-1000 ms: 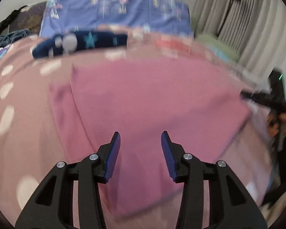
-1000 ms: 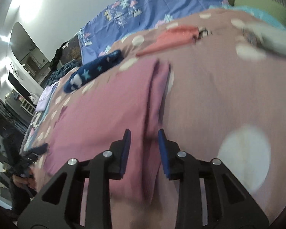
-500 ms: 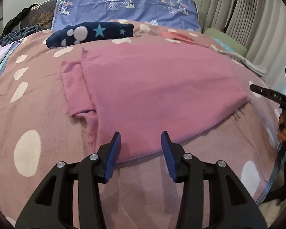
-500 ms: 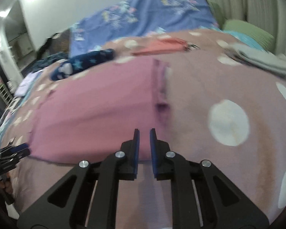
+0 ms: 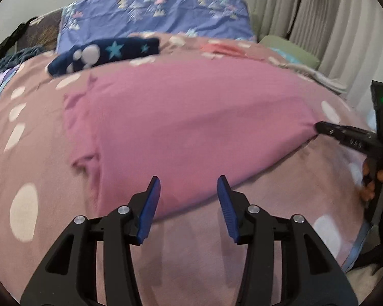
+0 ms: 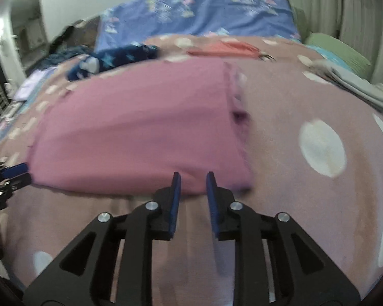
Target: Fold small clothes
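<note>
left gripper [image 5: 189,190]: released, at shirt [image 5: 191,125] hem | right gripper [image 6: 192,185]: released, narrow gap, at hem | shirt flat on blanket [image 6: 293,178]

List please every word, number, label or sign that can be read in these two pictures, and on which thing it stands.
No text here can be read for certain.
Right hand-held gripper: small pale marks on its black finger in the left wrist view, too blurred to read.
Pink garment: no label or print shows.
Blue pillow: only drawn trees and clouds, no words.
Navy garment: only stars and pale blobs, no words.
</note>
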### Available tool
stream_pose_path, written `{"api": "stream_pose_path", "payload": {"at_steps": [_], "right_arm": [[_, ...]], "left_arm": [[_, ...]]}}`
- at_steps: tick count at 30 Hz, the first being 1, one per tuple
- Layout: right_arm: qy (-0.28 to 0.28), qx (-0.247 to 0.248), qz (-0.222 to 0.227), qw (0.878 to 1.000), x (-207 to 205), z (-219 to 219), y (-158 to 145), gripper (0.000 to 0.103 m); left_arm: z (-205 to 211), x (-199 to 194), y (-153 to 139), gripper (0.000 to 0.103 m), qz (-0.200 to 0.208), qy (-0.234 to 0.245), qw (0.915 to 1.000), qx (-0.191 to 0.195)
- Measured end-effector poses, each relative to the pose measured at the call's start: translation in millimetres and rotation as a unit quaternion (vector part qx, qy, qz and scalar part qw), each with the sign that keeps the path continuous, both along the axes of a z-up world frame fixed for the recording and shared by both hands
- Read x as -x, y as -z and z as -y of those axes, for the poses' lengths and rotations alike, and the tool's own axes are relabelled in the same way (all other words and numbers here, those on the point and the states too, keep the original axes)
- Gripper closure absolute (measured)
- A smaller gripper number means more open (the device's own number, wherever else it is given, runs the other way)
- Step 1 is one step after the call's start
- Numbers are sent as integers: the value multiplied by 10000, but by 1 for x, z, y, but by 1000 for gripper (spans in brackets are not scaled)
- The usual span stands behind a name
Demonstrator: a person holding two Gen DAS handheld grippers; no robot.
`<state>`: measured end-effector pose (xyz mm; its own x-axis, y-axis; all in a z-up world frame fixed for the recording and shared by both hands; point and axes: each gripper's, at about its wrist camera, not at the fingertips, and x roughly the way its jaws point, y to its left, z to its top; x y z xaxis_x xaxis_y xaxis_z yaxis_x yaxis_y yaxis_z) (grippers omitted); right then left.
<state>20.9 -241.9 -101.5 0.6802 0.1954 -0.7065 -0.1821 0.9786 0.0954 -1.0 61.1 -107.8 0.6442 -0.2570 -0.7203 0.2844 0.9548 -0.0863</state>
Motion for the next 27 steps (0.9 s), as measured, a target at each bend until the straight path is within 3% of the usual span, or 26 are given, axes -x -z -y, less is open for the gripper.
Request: {"api": "stream_pose_path", "payload": {"at_steps": [4, 11, 14, 18, 23, 27], "right_arm": [[0, -82, 59, 9999, -8, 6, -11, 79], [615, -1280, -278, 9895, -67, 107, -25, 79], [843, -1411, -410, 9856, -97, 139, -21, 79], [548, -1693, -479, 9829, -126, 149, -18, 79], [60, -1718, -686, 9827, -165, 135, -13, 79], [-419, -1794, -844, 9792, -195, 118, -4, 70]], "left_arm": [[25, -11, -5, 56, 53, 234, 9997, -36], [111, -25, -9, 56, 101, 1328, 9910, -114], [157, -31, -7, 56, 126, 1730, 9845, -252], [206, -36, 1, 51, 102, 2128, 9764, -361], [246, -40, 15, 45, 89, 2371, 9680, -822], [263, -46, 21, 38, 133, 2405, 9647, -1063]]}}
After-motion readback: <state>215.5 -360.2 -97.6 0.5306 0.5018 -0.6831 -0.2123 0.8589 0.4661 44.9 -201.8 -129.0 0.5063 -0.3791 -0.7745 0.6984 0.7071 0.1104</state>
